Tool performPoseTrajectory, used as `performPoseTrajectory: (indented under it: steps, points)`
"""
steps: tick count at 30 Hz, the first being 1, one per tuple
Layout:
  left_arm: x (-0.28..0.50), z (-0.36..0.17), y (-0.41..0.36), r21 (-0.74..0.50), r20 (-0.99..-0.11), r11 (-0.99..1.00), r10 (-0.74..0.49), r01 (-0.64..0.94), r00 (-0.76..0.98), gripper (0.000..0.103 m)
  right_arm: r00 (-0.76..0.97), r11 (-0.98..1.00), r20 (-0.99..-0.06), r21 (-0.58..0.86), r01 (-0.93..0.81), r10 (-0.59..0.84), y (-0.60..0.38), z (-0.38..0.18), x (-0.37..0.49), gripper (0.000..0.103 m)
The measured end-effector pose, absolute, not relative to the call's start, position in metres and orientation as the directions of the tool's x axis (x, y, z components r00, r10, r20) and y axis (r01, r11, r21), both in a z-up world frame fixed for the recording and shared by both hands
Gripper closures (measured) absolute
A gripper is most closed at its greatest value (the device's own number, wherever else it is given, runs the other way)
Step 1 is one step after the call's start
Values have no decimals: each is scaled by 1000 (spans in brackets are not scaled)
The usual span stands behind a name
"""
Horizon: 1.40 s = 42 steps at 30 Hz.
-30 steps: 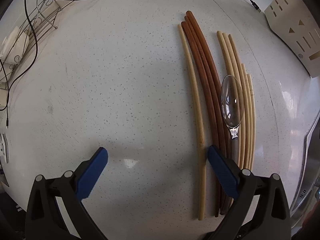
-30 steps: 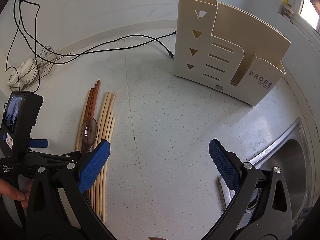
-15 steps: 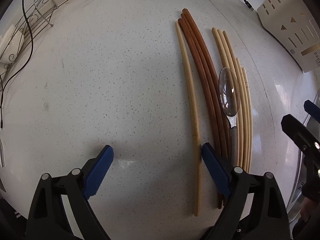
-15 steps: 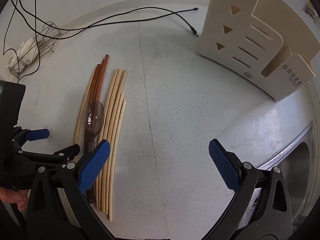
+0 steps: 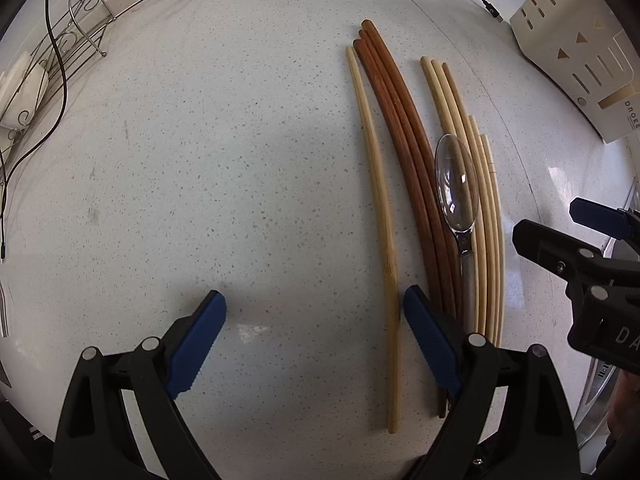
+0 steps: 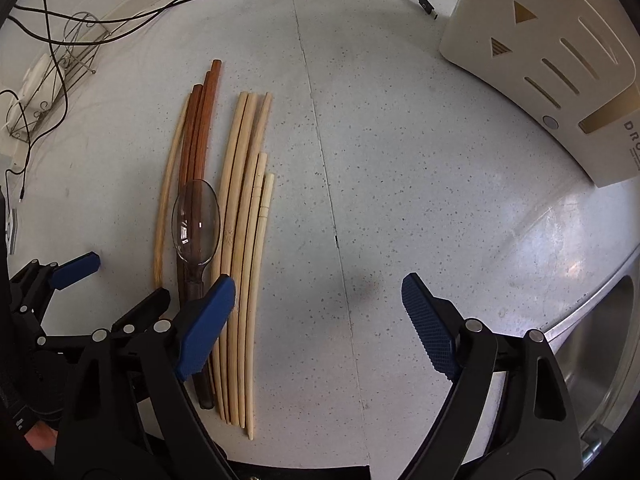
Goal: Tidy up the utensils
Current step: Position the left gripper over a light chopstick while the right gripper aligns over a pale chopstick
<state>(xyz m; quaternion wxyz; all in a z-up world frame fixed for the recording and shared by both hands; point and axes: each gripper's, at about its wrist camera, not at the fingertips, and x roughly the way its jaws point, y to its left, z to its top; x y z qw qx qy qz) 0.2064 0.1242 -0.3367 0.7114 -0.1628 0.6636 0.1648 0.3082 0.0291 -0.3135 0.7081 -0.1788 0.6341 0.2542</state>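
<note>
The left gripper (image 5: 314, 324) stands wide over the speckled grey bench (image 5: 240, 160); one pale bamboo chopstick (image 5: 382, 216) lies just inside its right pad, ungripped. The right gripper (image 6: 318, 304) is wide with jaws closing on bare bench. Dark red-brown wooden chopsticks (image 6: 198, 132), a clear plastic spoon (image 6: 196, 220) and pale bamboo chopsticks (image 6: 244, 240) lie side by side, well apart from the cream slotted utensil holder (image 6: 560, 60).

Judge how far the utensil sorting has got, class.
Done: nothing; the holder shows no utensils in it. In hand: nothing; the left tool is open over one pale chopstick, the right tool is closing on nothing. Left: dark chopsticks, pale chopsticks, spoon.
</note>
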Motion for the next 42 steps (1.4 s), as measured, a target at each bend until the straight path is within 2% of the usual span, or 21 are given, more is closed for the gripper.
performPoseTrajectory:
  steps: [13,17,28,31,42]
  points:
    - [200,-334,129,-12,-998,893,19,-451,65,13,61,817,-991,66,-573,123,36,-314,307,23]
    - [199,-332,130,-11,-998,893,21,-451,66,12,59,816,-992,57,-575,111,38,-314,308,27]
    - [199,-333,132,-10,-998,890,23,-455,67,10,89,807,-995,-21,-590,39,52,-315,311,28]
    - [197,-334,136,-10,-998,891,22,-453,66,10,80,802,-996,-25,-597,29,57,-316,311,33]
    - [196,-333,135,-9,-997,890,25,-455,69,8,74,784,-997,-53,-619,-9,84,-322,297,34]
